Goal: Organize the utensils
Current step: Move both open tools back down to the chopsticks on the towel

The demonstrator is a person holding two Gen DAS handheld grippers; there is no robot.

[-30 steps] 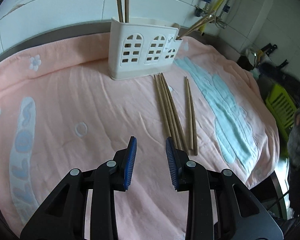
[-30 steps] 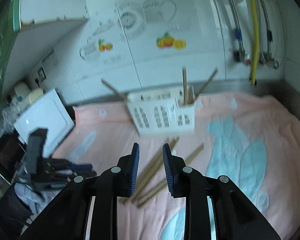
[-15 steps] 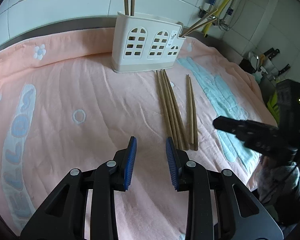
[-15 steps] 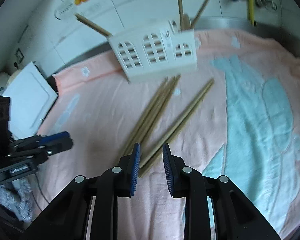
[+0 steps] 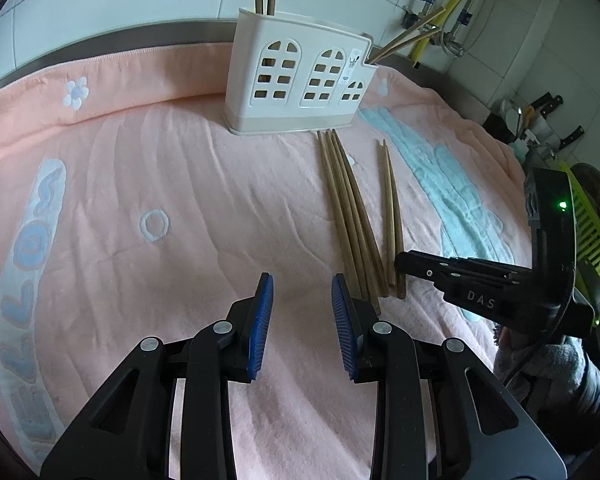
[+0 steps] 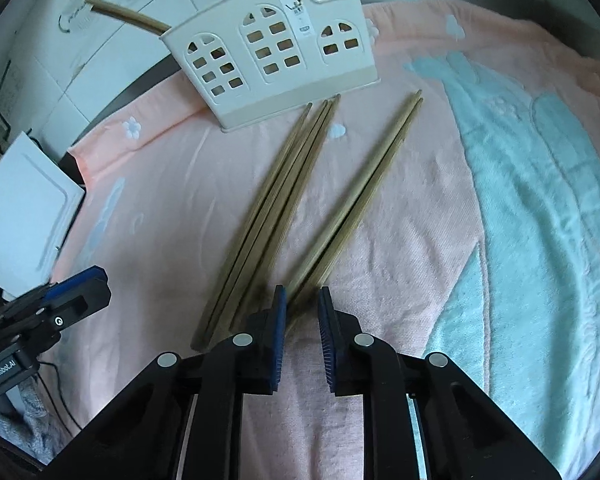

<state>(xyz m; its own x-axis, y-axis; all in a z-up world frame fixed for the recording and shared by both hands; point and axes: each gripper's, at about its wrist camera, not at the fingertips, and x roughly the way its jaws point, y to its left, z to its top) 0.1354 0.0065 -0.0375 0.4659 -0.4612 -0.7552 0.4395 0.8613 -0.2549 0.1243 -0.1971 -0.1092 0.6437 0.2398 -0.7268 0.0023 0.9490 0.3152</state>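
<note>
Your pink towel [image 5: 180, 184] covers the counter. The white holder [image 6: 276, 60] stands near its back edge, some chopsticks upright inside. In front of it lie a bundle of chopsticks [image 6: 276, 196] and a separate pair [image 6: 364, 192]. Your right gripper [image 6: 302, 312] straddles the pair's near ends, jaws apart. Your left gripper [image 5: 302, 304] hovers beside, jaws apart.

Soft, even daylight; strong fisheye bending in both views

Light is diffuse, with only faint shadows on the pink towel [image 5: 204, 208] ahead of the left claw [image 5: 302, 304]; pale glare sits on the wall tiles [image 5: 140, 4] far beyond it; corners fall to black and straight lines bow near the rims; past the right claw [image 6: 302, 312], the chopsticks [image 6: 284, 184] are sharp, while the holder [image 6: 276, 64] and tiles behind look slightly soft.
</note>
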